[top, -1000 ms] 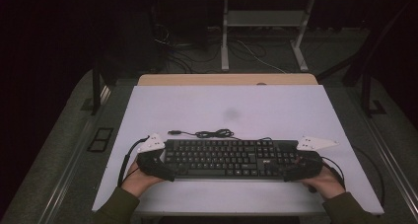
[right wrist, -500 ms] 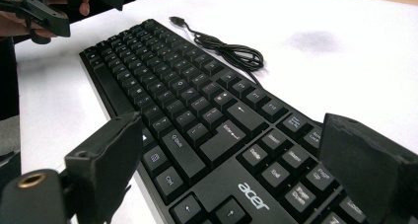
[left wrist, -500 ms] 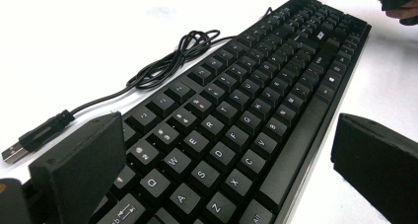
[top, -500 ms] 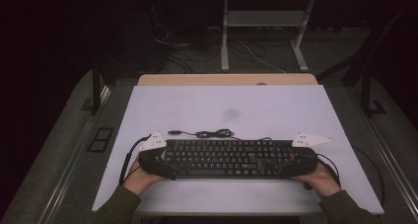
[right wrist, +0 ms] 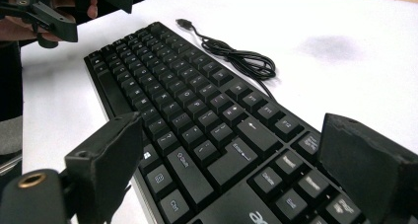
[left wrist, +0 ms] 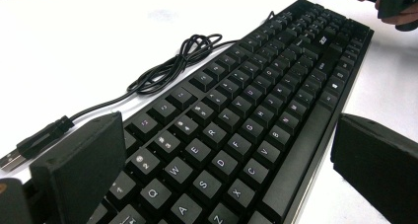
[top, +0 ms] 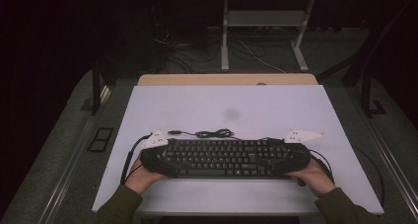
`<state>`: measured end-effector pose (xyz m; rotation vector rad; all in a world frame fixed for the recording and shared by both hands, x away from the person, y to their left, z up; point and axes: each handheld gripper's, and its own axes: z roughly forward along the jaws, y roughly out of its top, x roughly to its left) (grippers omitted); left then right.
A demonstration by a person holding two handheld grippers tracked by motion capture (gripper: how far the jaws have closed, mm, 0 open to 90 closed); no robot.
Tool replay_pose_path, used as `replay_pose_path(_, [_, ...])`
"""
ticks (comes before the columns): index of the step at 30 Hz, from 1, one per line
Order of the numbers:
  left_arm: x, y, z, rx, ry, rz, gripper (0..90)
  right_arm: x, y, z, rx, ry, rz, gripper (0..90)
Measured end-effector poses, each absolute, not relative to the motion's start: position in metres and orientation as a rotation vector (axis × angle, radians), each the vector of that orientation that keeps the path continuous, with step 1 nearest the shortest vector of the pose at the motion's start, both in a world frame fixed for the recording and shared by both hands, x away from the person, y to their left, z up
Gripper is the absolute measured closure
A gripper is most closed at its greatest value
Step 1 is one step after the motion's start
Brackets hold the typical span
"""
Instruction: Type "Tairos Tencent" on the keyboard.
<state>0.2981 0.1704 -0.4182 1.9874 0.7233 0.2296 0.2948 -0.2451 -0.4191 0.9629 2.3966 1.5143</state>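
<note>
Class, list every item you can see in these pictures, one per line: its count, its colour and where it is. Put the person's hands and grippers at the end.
keyboard: one, black, near edge of the table, lying flat
cable: one, black, loosely coiled just behind the keyboard, plug end lying free
table: one, white top with a wooden strip along the far edge
stain: one, grey, middle of the table
left gripper: one, black, jaws open astride the keyboard's left end
right gripper: one, black, jaws open astride the keyboard's right end
hands: two, in green sleeves, holding the grippers
</note>
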Motion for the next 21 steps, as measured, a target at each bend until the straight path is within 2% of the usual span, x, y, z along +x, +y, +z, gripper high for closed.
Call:
replay_pose_path(17, [0.308,0.164,-0.418,1.981,0.735,0.229,2.5,0.308,-0.227,-0.415,0.940,2.459,1.516,9.8])
replay_pose_path(21, [0.310,0.162,-0.418,1.984,0.728,0.244,5.9,0.310,-0.222,-0.415,0.931,2.468,1.515,13.5])
